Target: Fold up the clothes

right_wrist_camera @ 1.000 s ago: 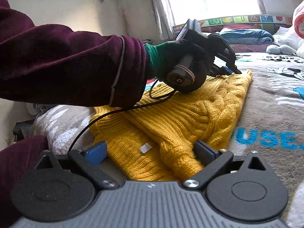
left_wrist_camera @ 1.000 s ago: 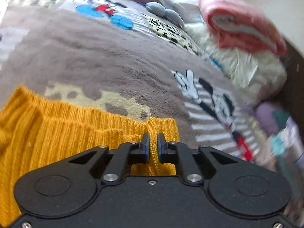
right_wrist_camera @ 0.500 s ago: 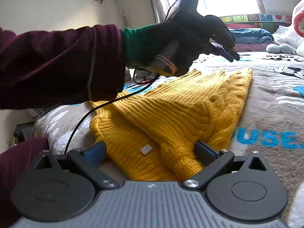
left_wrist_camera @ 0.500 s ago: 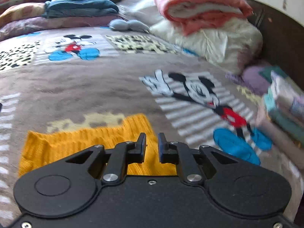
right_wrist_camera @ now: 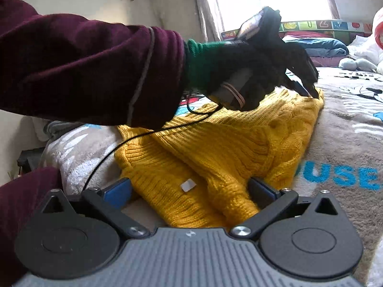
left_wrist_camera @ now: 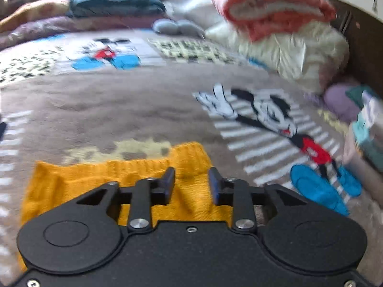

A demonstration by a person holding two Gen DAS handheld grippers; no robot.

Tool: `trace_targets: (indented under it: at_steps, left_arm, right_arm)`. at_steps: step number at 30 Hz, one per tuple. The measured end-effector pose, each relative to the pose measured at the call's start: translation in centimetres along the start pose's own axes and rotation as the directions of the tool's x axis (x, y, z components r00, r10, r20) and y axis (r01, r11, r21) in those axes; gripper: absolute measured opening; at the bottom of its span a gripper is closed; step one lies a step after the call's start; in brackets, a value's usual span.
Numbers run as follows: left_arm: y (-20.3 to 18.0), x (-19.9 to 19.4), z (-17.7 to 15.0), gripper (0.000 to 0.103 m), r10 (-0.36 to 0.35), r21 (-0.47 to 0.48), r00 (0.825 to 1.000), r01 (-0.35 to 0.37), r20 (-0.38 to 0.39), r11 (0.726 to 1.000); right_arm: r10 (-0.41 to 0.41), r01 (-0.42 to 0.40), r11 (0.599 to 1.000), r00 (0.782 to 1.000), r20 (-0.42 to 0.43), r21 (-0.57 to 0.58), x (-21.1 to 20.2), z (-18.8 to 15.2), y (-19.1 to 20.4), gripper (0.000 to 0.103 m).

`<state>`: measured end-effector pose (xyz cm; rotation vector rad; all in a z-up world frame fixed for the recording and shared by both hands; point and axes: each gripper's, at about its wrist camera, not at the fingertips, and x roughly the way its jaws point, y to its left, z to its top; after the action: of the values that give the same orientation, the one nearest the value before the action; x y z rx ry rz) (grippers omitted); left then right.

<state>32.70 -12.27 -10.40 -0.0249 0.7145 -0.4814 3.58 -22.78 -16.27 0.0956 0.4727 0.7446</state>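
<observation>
A mustard-yellow knit sweater (right_wrist_camera: 215, 143) lies folded over on a grey cartoon-print blanket (right_wrist_camera: 347, 129). In the left wrist view its far edge (left_wrist_camera: 134, 172) lies under my left gripper (left_wrist_camera: 191, 181), whose jaws are open just above the knit, holding nothing. In the right wrist view the left gripper (right_wrist_camera: 308, 88) is held by a gloved hand over the sweater's far corner. My right gripper (right_wrist_camera: 189, 191) is wide open at the sweater's near end, its fingers on either side of the folded knit. A small white label (right_wrist_camera: 188, 185) shows on the sweater.
Folded pink and white bedding (left_wrist_camera: 275, 24) is piled at the head of the bed. Stacked clothes (left_wrist_camera: 363, 129) stand at the right edge. A blue bundle (left_wrist_camera: 115, 4) lies far back. A dark red sleeve (right_wrist_camera: 83, 71) and a black cable (right_wrist_camera: 134, 138) cross the sweater.
My left gripper let go of the sweater's far edge, lifted, came back down near it and opened its jaws. The right gripper has stayed put, wide open.
</observation>
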Motion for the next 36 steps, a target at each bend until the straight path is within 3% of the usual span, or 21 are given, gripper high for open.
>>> trace_targets:
  at_steps: [2,6,12,18,23,27,31,36]
  left_arm:
    - [0.4,-2.4,-0.3,0.040,0.024,-0.016,0.999,-0.024,0.026,1.000]
    - [1.9,-7.3,-1.8,0.059,0.051,-0.083,0.997,-0.046,0.059,0.995]
    - [3.7,-14.4,-5.3,0.065,0.076,-0.178,0.993,-0.059,0.089,0.982]
    - [5.3,-20.5,-10.0,0.067,0.089,-0.276,0.989,-0.052,0.122,0.960]
    - [7.2,-23.7,-14.0,0.067,0.083,-0.405,0.988,-0.022,0.134,0.914]
    - [8.8,-24.9,-16.7,0.067,0.105,-0.491,0.984,-0.022,0.142,0.871]
    - [10.6,-24.7,-18.4,0.067,0.113,-0.588,0.982,-0.004,0.149,0.809]
    - [11.6,-23.6,-19.3,0.060,0.101,-0.653,0.984,0.020,0.146,0.757]
  right_arm:
    - [-0.008,0.008,1.000,1.000,-0.002,-0.009,0.0,0.0,0.2,0.103]
    - [-0.029,0.029,0.999,1.000,-0.006,-0.032,-0.1,0.0,0.8,0.103]
    - [-0.057,0.056,0.995,0.998,-0.013,-0.086,-0.8,0.2,2.1,0.102]
    - [-0.031,0.029,0.990,0.999,-0.011,-0.136,-2.9,0.4,4.1,0.102]
    - [-0.014,0.016,0.986,1.000,0.013,-0.166,-5.0,0.8,5.1,0.102]
    - [-0.064,0.068,0.981,0.998,0.026,-0.182,-4.7,0.9,5.0,0.102]
    - [-0.114,0.126,0.966,0.991,0.065,-0.225,-4.1,1.0,4.8,0.102]
    - [-0.092,0.087,0.979,0.996,-0.018,-0.185,-1.9,0.3,3.6,0.102]
